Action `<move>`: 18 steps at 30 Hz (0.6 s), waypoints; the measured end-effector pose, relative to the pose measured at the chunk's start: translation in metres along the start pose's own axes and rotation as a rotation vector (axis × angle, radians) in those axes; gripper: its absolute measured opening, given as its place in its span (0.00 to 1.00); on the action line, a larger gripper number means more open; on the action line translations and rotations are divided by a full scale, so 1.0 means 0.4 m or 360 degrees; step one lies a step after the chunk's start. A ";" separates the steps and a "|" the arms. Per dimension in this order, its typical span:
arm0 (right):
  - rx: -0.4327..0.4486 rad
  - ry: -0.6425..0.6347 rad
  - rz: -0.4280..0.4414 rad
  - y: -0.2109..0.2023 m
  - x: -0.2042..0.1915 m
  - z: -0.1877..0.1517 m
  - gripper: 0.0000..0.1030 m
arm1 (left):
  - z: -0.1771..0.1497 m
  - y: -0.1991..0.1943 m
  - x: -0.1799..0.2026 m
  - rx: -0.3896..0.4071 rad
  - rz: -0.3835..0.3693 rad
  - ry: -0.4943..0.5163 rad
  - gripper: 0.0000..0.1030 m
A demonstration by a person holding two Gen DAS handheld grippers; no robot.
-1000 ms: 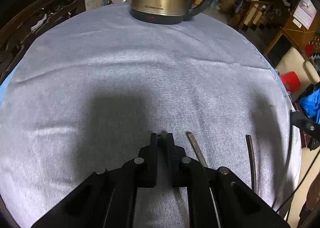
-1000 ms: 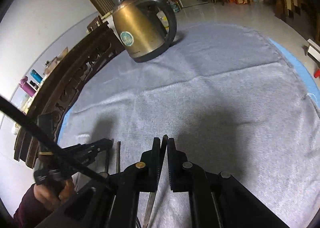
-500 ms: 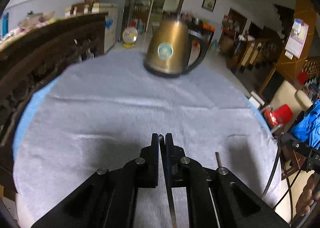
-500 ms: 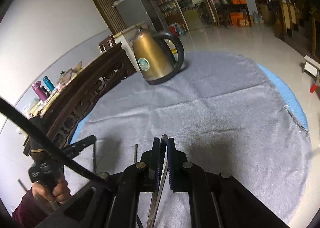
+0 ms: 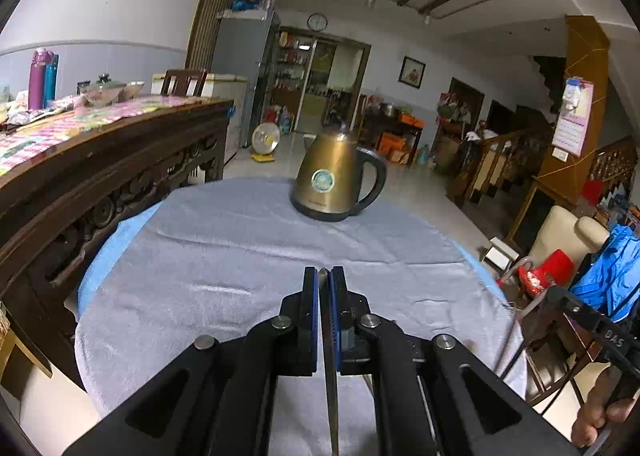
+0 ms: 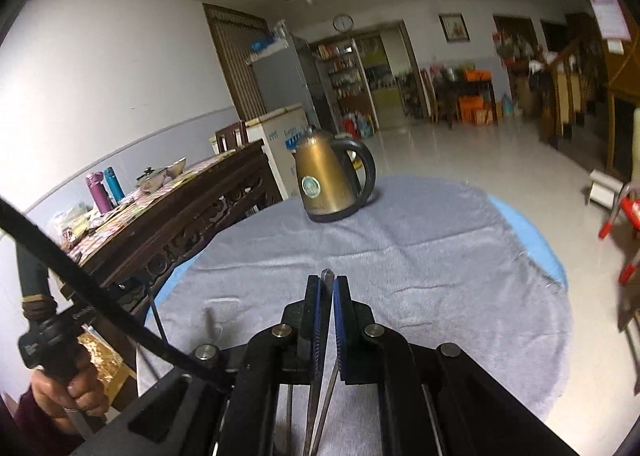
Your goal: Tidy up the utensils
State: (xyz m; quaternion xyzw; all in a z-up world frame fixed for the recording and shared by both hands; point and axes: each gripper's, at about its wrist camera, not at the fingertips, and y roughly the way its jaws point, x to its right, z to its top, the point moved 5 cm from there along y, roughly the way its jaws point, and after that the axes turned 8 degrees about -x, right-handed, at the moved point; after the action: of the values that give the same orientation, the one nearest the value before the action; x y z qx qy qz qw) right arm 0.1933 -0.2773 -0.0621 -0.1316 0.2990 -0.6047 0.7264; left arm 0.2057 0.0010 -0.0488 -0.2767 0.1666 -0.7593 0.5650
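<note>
Steel is pinched in both grippers now; the left gripper (image 5: pixel 324 276) is pressed together on a thin flat utensil (image 5: pixel 330 384) that runs back under the camera toward 6 o'clock, and the right gripper (image 6: pixel 327 283) clamps a second utensil (image 6: pixel 327 277) whose tip pokes out at 12 o'clock between the pads. A second ago both views looked steeply down at the grey cloth (image 5: pixel 224 252) with the pieces low against it; since then both hands have risen and tipped up, so the kettle (image 5: pixel 336 180), once near the top edge, sits mid-frame at 12 o'clock with the room behind it. That suggests the pick-up is done and both pieces are off the cloth. More slim rods (image 6: pixel 208 322) show at 9 o'clock in the right view; whether they lie on the cloth I cannot tell. Where the utensils belong is not in view.
</note>
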 end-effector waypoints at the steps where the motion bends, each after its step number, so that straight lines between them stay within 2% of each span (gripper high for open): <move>1: 0.0018 -0.0011 -0.0010 -0.015 -0.008 -0.006 0.07 | -0.004 -0.016 0.005 0.0016 0.0001 0.0012 0.06; 6: 0.0067 0.0008 0.0002 -0.066 -0.018 -0.027 0.07 | -0.032 -0.084 0.028 0.0094 0.0018 0.0078 0.06; 10: 0.0092 0.0017 0.0007 -0.100 -0.027 -0.042 0.07 | -0.047 -0.125 0.023 0.0116 0.0000 0.0057 0.06; 18: 0.0172 -0.0017 -0.0008 -0.169 -0.050 -0.035 0.07 | -0.028 -0.176 0.025 0.0175 -0.0015 0.0044 0.05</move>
State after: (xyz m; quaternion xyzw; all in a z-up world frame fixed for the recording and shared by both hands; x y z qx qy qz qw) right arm 0.1291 -0.2716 -0.0304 -0.0962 0.2616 -0.6211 0.7325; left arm 0.1430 0.0124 -0.0156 -0.2355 0.1310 -0.7737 0.5734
